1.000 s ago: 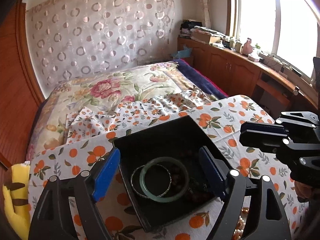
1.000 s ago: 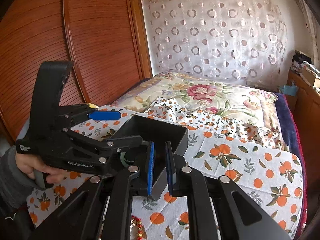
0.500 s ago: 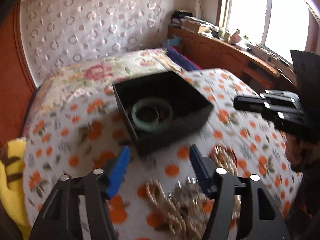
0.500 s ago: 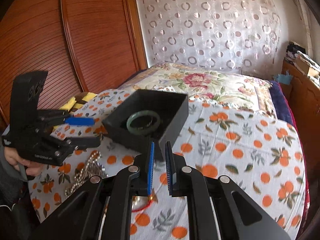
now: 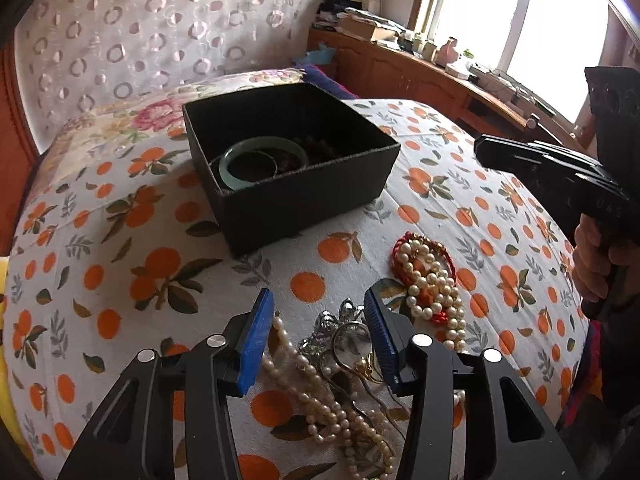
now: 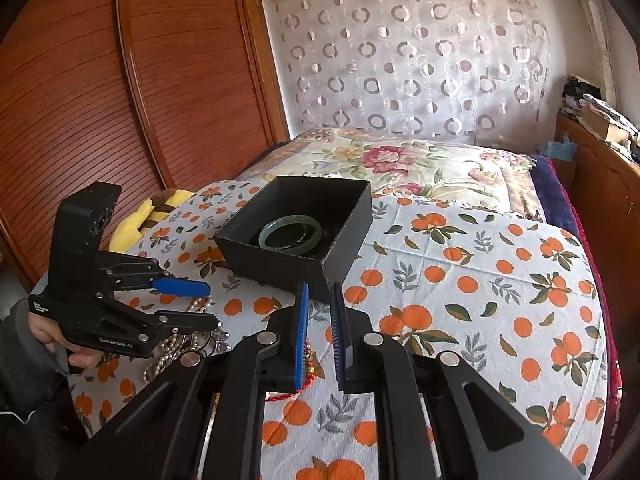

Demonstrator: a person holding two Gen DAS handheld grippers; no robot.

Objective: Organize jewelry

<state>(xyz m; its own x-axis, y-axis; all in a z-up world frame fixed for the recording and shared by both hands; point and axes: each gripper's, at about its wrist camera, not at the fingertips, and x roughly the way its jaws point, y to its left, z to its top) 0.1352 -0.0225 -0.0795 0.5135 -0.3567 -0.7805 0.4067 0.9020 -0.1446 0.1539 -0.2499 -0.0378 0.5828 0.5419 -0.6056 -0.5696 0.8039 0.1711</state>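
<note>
Spread wide, the left claw [image 5: 318,320] hovers low over a tangle of loose jewelry [image 5: 344,364] on the orange-print cloth [image 5: 120,240], its blue pads [image 5: 256,340] straddling a pearl strand [image 5: 316,396] and some silvery pieces. Just right of that tangle lies a pearl bracelet with red cord [image 5: 426,276]. Beyond the tangle, near but apart from it, stands the black box [image 5: 304,200], open-topped, with a green jade bangle [image 5: 262,160] and a thin metal bangle already inside. The right claw [image 6: 320,320] is held above the cloth on the near side of the box, its pads nearly pressed together with only a narrow gap and nothing visibly between them. The step in hand looks like picking one piece from the tangle for the box. To do it well, the left claw should settle on a single strand at the heap's edge, close gently, and lift slowly, since linked strands may drag neighbours along; the right claw could pin the rest.
</note>
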